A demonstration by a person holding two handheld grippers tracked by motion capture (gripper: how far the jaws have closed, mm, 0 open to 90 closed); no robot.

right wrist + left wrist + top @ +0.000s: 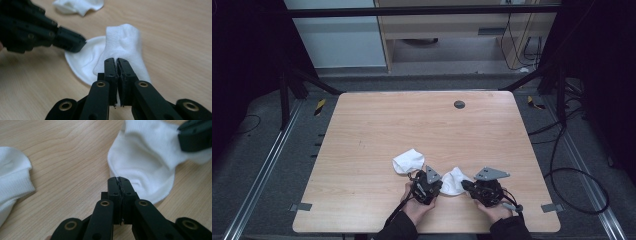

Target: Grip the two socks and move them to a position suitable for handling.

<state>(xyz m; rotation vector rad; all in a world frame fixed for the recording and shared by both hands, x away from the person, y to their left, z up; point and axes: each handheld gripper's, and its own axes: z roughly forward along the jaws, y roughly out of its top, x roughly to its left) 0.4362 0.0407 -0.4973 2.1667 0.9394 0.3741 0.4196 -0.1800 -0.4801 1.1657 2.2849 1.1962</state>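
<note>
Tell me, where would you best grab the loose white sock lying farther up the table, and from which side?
Probably by its ribbed cuff: the loose sock lies flat and apart from the held sock, with the cuff's folded edge facing the left hand-held gripper. Coming in low from that near side should let the jaws pinch the thicker rim rather than the flat fabric.

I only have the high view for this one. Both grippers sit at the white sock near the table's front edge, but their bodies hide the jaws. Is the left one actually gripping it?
Observer: Yes. In the left gripper view, the left gripper has its jaws closed on the rounded edge of the near sock.
Operator: And the right one?
Observer: The right gripper is closed too, pinching a raised fold of that sock.
Operator: Which end of the loose sock faces them?
Observer: On the other sock, the ribbed cuff is the end nearest the left gripper.
</note>
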